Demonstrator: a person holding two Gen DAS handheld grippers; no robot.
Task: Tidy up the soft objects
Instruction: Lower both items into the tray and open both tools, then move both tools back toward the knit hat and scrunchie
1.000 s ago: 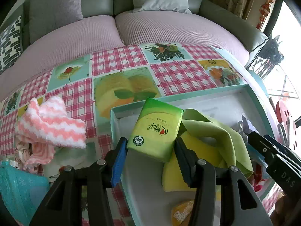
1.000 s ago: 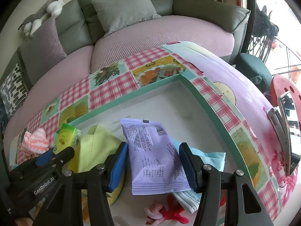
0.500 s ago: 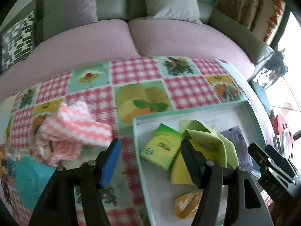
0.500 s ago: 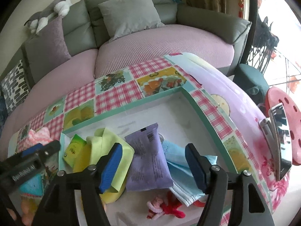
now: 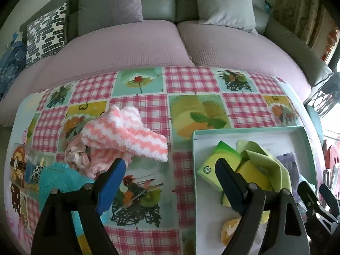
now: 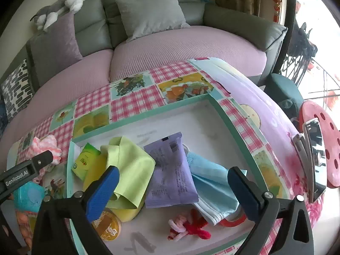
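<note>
A mint-rimmed white tray holds a green tissue pack, a lime cloth, a purple packet and a blue face mask. My right gripper hovers over the packet with its jaws opening, the pads clear of it. My left gripper hangs over the checked tablecloth, jaws opening with nothing between them. Its right finger overlaps the tissue pack at the tray's left end. Pink-and-white fuzzy socks lie on the cloth to its left.
A teal soft item and small pink fabrics sit at the table's left. An orange round tin, a red-pink knot and a red tape roll lie at the tray's near side. A sofa stands behind, and a red stool on the right.
Both grippers opened wide. The left let go of the tissue pack, drew back and shifted left over the tablecloth. The right released the purple packet, which now lies in the tray.
</note>
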